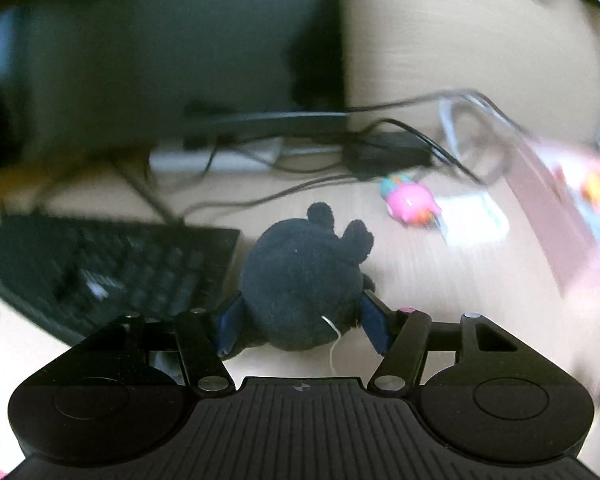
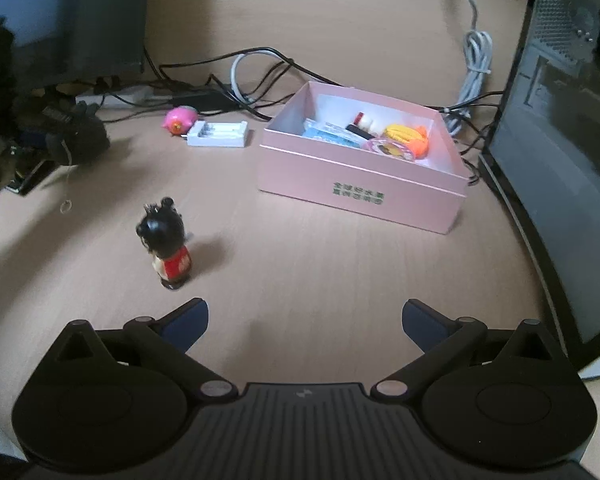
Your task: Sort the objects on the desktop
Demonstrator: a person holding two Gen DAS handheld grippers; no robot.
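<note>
My left gripper (image 1: 300,320) is shut on a black plush toy (image 1: 304,276) and holds it above the desk; the toy also shows at the left of the right wrist view (image 2: 80,136). My right gripper (image 2: 304,320) is open and empty, low over the desk. A small doll with black hair and a red body (image 2: 168,248) stands just ahead and left of it. A pink open box (image 2: 360,184) holding several small items sits ahead to the right. A pink round toy (image 2: 179,119) and a white battery charger (image 2: 219,133) lie beyond.
A black keyboard (image 1: 100,268) lies left of the plush. A power strip (image 1: 216,156) and tangled cables (image 2: 252,80) run along the back. A monitor (image 2: 560,168) stands at the right, another dark screen (image 2: 60,20) at the back left.
</note>
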